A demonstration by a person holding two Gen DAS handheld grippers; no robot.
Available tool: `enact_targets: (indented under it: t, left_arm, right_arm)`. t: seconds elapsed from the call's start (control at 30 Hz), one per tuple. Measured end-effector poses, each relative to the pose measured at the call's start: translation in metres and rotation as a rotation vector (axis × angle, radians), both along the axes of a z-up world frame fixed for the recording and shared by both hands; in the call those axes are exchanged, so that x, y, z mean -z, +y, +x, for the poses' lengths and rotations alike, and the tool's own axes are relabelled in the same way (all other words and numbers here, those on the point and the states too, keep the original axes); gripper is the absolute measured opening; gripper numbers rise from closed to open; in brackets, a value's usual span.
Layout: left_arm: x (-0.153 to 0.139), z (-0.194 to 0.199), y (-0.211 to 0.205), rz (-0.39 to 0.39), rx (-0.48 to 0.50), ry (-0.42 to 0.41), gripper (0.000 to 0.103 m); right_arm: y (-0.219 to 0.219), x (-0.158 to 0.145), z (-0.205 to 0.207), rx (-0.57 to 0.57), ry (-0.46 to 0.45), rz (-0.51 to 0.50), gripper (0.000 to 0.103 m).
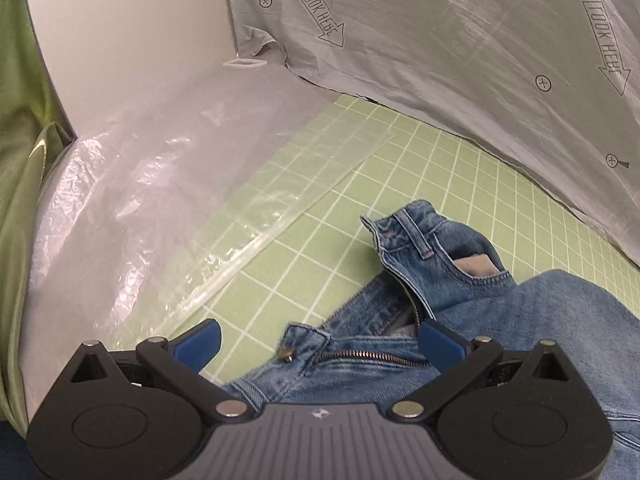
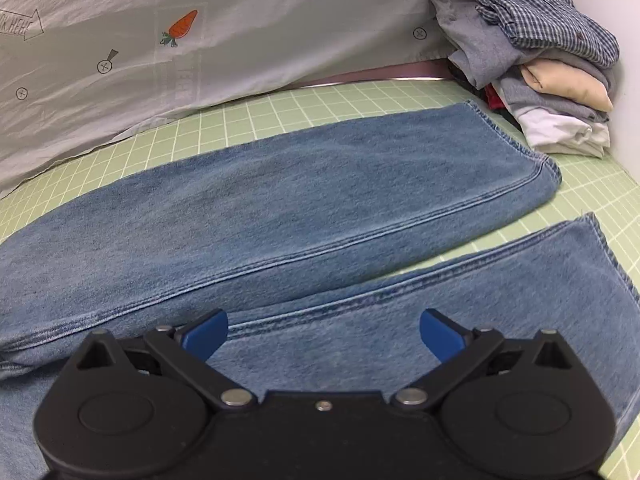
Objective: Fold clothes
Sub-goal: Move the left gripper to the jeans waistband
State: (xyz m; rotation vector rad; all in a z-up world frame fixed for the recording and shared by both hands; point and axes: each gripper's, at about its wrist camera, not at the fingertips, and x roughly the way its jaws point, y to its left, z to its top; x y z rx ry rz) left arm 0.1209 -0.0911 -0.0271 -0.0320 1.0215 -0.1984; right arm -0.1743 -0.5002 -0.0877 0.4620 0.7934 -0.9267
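A pair of blue jeans [image 2: 304,196] lies flat on the green grid mat [image 2: 600,184], both legs stretched toward the right. Its unzipped waistband and fly [image 1: 360,344] show in the left wrist view. My left gripper [image 1: 320,344] is open, its blue fingertips [image 1: 200,342] spread to either side of the fly and button, just above the denim. My right gripper [image 2: 324,334] is open over the near leg [image 2: 500,300], holding nothing.
A clear plastic bag [image 1: 160,184] lies on the mat's left part. A grey printed sheet [image 1: 460,52] hangs along the back. A stack of folded clothes [image 2: 548,64] sits at the far right corner by a white wall.
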Motion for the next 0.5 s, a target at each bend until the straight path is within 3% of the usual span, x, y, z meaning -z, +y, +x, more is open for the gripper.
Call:
enact_targets:
  t: [0.13, 0.27, 0.5]
  left_arm:
    - [0.012, 0.041, 0.0, -0.014, 0.033, 0.012, 0.103]
    - [0.026, 0.091, -0.014, -0.054, 0.07, 0.029, 0.103]
    - [0.054, 0.158, -0.055, -0.162, 0.202, 0.119, 0.102]
  right_arm:
    - [0.009, 0.006, 0.02, 0.047, 0.009, 0.014, 0.103]
    - [0.009, 0.003, 0.037, 0.176, 0.026, -0.052, 0.103]
    - [-0.009, -0.011, 0.066, 0.219, 0.091, -0.083, 0.103]
